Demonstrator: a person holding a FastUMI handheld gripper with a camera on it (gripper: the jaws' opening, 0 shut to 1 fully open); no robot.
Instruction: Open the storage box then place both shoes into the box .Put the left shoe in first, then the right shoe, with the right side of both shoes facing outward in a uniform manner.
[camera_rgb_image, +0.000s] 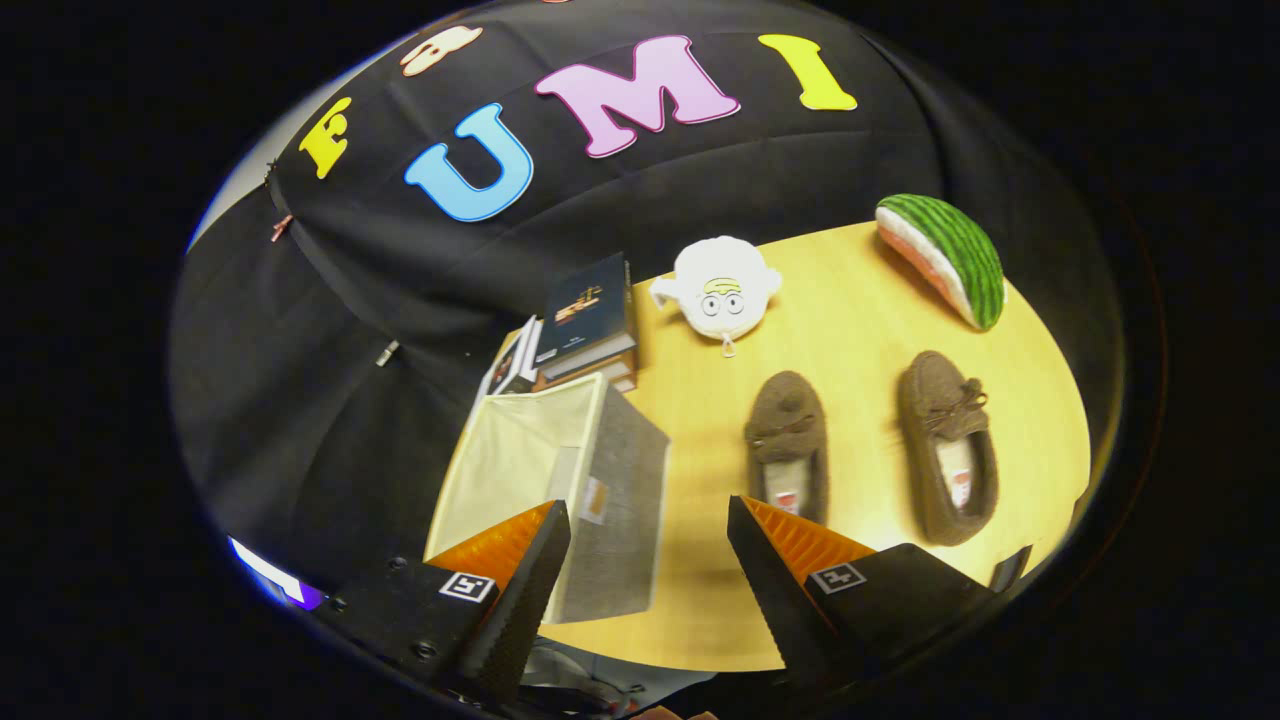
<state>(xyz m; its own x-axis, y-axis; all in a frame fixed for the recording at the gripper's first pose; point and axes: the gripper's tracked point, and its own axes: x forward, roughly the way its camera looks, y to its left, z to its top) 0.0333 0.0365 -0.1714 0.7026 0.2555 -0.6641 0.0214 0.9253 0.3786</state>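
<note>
Two shoes: brown slippers side by side on the surface (860, 300), toes pointing away; left shoe (788, 440) just ahead of the right finger, right shoe (945, 445) beyond it to the right
Storage box: grey box (600, 480) already open, pale lining showing, ahead of the left finger
Hand-held gripper: hand-held gripper (648, 560) released, jaws wide apart, nothing between them
Step, as judged: fetch the left shoe first
Advice: centre over the heel opening, pinch one side wall, keep the right side outward
Clutter: books (585, 320), plush toy (720, 285), watermelon cushion (945, 255), all well clear
</note>
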